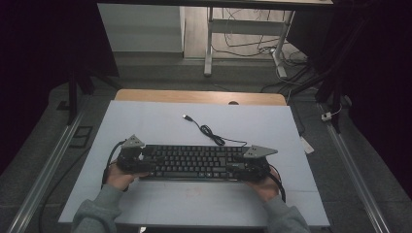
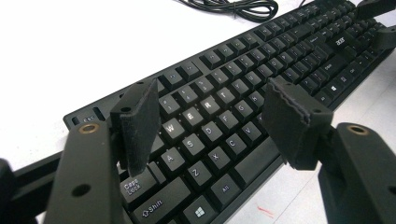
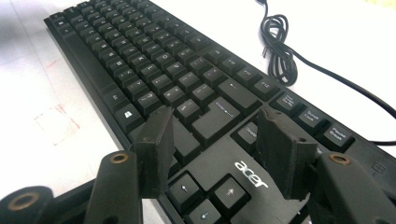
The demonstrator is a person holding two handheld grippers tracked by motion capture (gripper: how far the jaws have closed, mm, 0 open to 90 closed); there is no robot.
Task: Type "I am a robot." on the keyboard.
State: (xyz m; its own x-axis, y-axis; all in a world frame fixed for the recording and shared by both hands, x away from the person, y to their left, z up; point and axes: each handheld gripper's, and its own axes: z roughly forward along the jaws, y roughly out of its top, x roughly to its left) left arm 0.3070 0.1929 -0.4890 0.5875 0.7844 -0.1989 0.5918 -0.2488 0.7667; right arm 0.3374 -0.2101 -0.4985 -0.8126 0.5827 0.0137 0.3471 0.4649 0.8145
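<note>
Grippers, left [image 1: 137,160] and right [image 1: 247,165], are hovering wide open over keyboard [image 1: 194,161] ends near the mat's front edge; gripping is not yet done

I see a black keyboard [image 1: 194,161] with white lettering on its keys and a white "acer" logo [image 3: 251,173] near the arrow keys. Its cable [image 1: 209,130] is black too, coiled on the far side. The mat [image 1: 160,121] under it is pale bluish white, with faint red marks [image 3: 56,122] near the keyboard's near edge. My left gripper [image 2: 208,123] and right gripper [image 3: 217,154] are both matte black, each topped by a grey plate. The table edge [image 1: 194,96] is light wood. The sleeves [image 1: 94,213] are grey.
</note>
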